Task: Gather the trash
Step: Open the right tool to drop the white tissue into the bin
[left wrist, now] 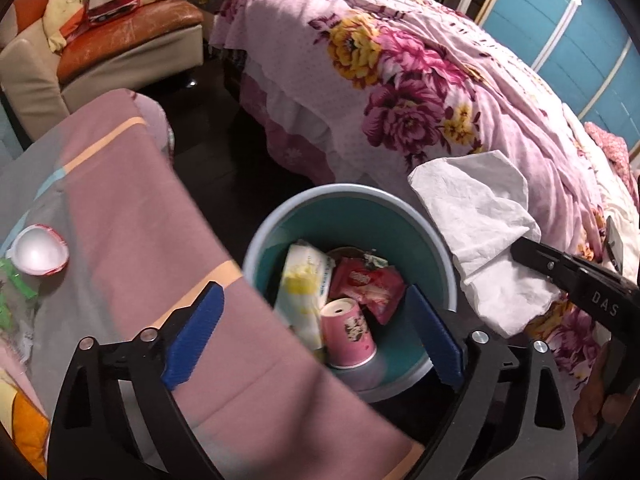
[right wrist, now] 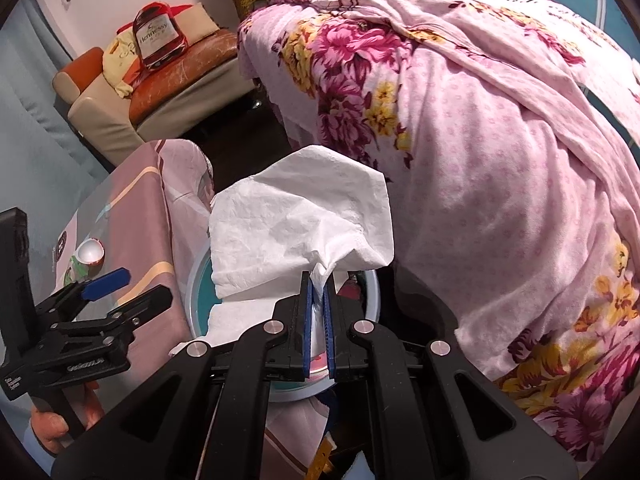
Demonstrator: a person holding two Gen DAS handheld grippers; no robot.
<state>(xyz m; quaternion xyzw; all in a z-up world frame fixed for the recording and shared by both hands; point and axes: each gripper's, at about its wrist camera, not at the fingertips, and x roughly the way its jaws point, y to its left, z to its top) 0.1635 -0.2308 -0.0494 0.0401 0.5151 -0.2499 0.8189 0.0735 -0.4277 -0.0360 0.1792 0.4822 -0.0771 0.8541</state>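
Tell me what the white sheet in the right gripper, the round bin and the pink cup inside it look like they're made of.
White sheet: soft tissue paper, matte, judging by its fine creases and limp drape. Bin: probably moulded plastic, with a smooth pale rim and an evenly teal inner wall. Pink cup: likely printed paper, matte, though coated paper or thin plastic can't be ruled out.

The left wrist view looks steeply down into the bin point(left wrist: 352, 216) from close above. The right wrist view faces the same bin point(right wrist: 196, 280) from near, beside it. Both views share the bin, floral bed point(left wrist: 400, 92) and sofa point(right wrist: 184, 80) beyond it.
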